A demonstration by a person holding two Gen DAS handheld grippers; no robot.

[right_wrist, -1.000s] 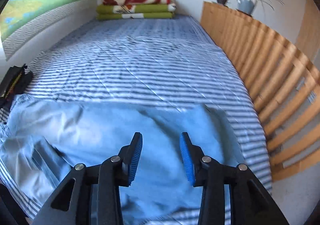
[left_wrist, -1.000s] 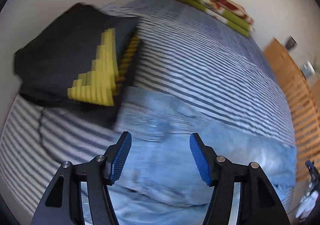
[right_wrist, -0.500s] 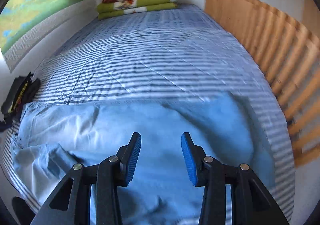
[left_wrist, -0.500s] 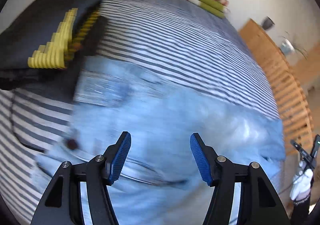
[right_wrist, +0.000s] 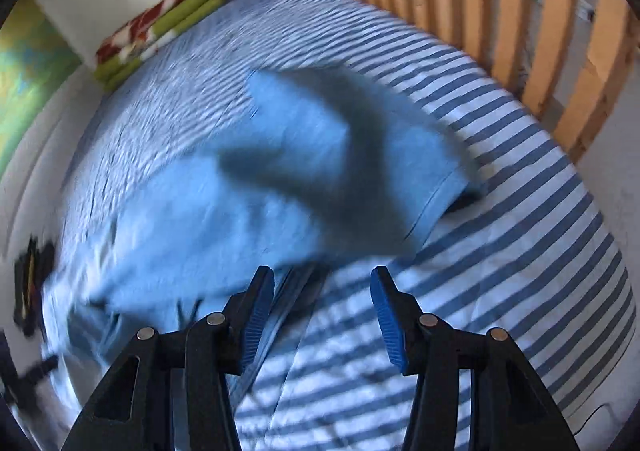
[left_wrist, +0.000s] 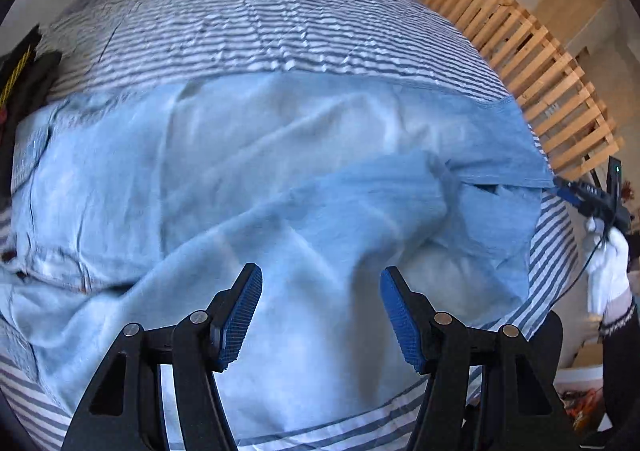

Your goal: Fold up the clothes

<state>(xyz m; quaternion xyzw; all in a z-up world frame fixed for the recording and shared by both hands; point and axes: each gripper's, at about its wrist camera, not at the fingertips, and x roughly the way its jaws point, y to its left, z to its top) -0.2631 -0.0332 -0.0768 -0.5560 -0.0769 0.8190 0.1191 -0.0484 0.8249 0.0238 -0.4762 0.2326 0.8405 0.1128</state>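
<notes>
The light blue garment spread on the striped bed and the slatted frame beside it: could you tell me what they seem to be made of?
The light blue garment looks like thin matte woven cloth, perhaps cotton or linen: soft creases, stitched hem. The slatted frame looks like pale unpainted wood, judging by its warm tone.

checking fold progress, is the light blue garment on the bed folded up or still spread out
Mostly spread out: the light blue garment lies wide and wrinkled across the striped bed, one flap lapped over, no neat fold.

Bright daylight; the right wrist view is motion-blurred, a dark shadow crossing the blue garment (right_wrist: 288, 155); fisheye edges curve.
</notes>
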